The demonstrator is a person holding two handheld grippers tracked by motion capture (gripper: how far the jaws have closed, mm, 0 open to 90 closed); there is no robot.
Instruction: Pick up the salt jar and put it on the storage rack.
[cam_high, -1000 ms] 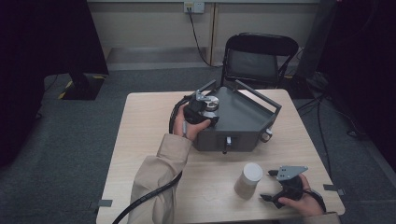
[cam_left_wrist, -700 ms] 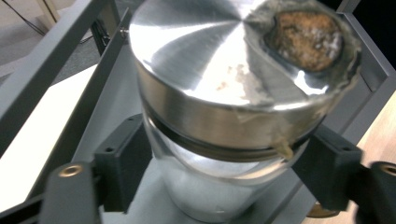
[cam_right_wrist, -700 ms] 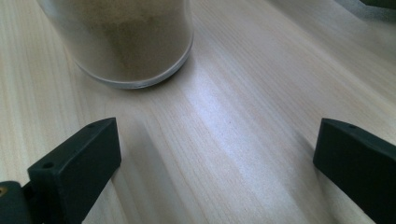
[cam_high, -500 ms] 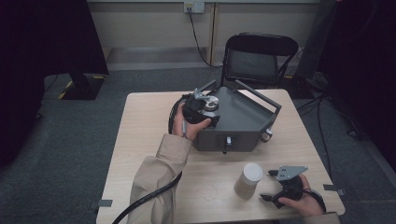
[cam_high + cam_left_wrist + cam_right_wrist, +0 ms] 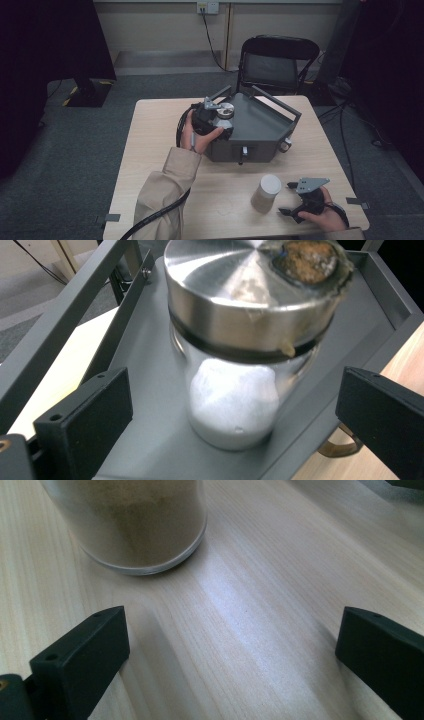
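Observation:
A glass jar (image 5: 235, 330) with a steel lid and white powder inside stands upright in the near-left corner of a grey metal tray (image 5: 150, 365). My left gripper (image 5: 232, 405) is open. Its jaws have just been opening and stand either side of the jar, with a gap on both sides. From above, the left gripper (image 5: 222, 120) reaches over the tray's (image 5: 260, 145) left edge to the jar (image 5: 225, 109). My right gripper (image 5: 286, 199) rests open on the table, just right of a second jar (image 5: 266, 192) of tan powder (image 5: 135, 525). Nothing sits between the right gripper's (image 5: 230, 645) jaws.
The tray has raised rails (image 5: 277, 105) and a small knob (image 5: 243, 151) on its front wall. A brass ring (image 5: 340, 447) hangs at its side. The wooden table (image 5: 155, 145) has bare room at the left and front. A black folding chair (image 5: 277, 62) stands behind it.
The left hand at the steel-lidded jar has shifted slightly. The right hand and the tan jar have not moved.

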